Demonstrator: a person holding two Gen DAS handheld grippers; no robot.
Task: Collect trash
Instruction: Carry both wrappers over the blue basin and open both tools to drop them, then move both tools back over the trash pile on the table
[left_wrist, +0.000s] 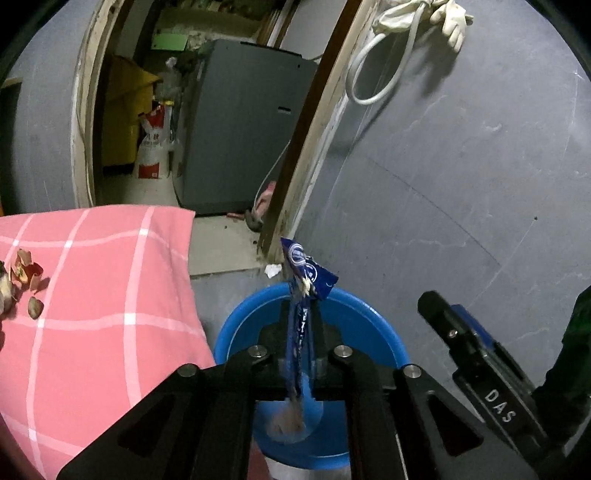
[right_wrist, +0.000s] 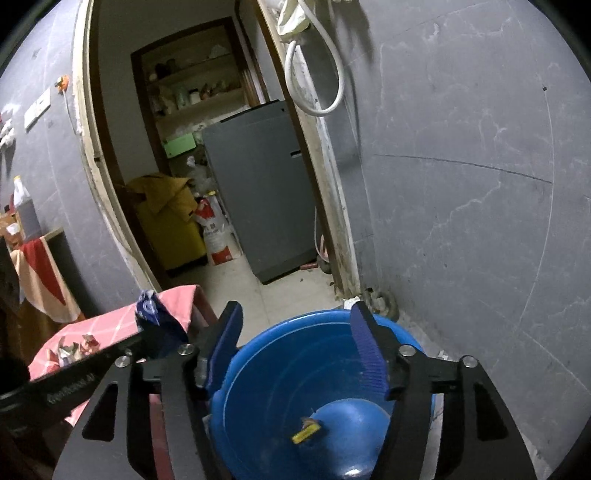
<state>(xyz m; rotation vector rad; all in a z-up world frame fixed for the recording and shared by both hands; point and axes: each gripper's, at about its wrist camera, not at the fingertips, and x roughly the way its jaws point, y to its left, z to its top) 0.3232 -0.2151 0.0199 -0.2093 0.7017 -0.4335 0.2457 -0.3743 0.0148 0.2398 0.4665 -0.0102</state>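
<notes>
My left gripper (left_wrist: 301, 321) is shut on a blue snack wrapper (left_wrist: 308, 273) and holds it above the blue basin (left_wrist: 243, 325) on the floor. The wrapper also shows in the right wrist view (right_wrist: 153, 314), pinched in the left gripper (right_wrist: 147, 332). My right gripper (right_wrist: 295, 332) is open and empty over the basin (right_wrist: 280, 373), which holds a small yellow and brown scrap (right_wrist: 306, 432). Peel and shell scraps (left_wrist: 26, 280) lie on the pink checked cloth (left_wrist: 103, 302); they also show in the right wrist view (right_wrist: 75, 349).
The pink cloth covers a low table (right_wrist: 107, 328) left of the basin. A grey wall (left_wrist: 461, 184) stands to the right. A doorway behind leads to a grey appliance (left_wrist: 240, 129), a yellow bin (right_wrist: 170, 229) and a white sack (right_wrist: 218, 236). The right gripper (left_wrist: 476, 354) shows at right.
</notes>
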